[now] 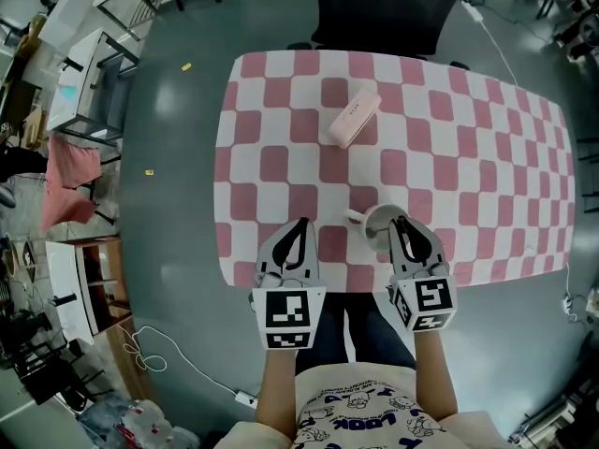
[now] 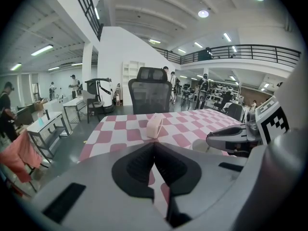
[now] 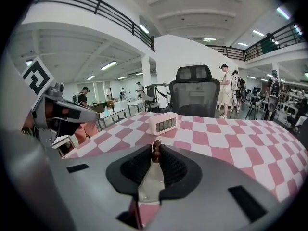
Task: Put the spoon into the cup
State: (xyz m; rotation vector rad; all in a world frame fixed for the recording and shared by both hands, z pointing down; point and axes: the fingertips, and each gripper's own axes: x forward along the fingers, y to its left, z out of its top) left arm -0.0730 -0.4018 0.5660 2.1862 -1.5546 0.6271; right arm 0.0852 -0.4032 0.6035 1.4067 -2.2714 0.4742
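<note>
The shirt [image 1: 360, 412] bears blue print with the word "LOOK". The clock [image 3: 164, 123] shows dark digits on its display, too small to read.

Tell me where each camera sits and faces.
Head view: on the person's head, looking down at the table; left gripper, right gripper and forearms show.
Left gripper view: on the left gripper, looking along its shut jaws across the table; right gripper at right.
Right gripper view: on the right gripper, jaws shut on the spoon; left gripper at left.
Shared: both gripper views face the clock and chair.
</note>
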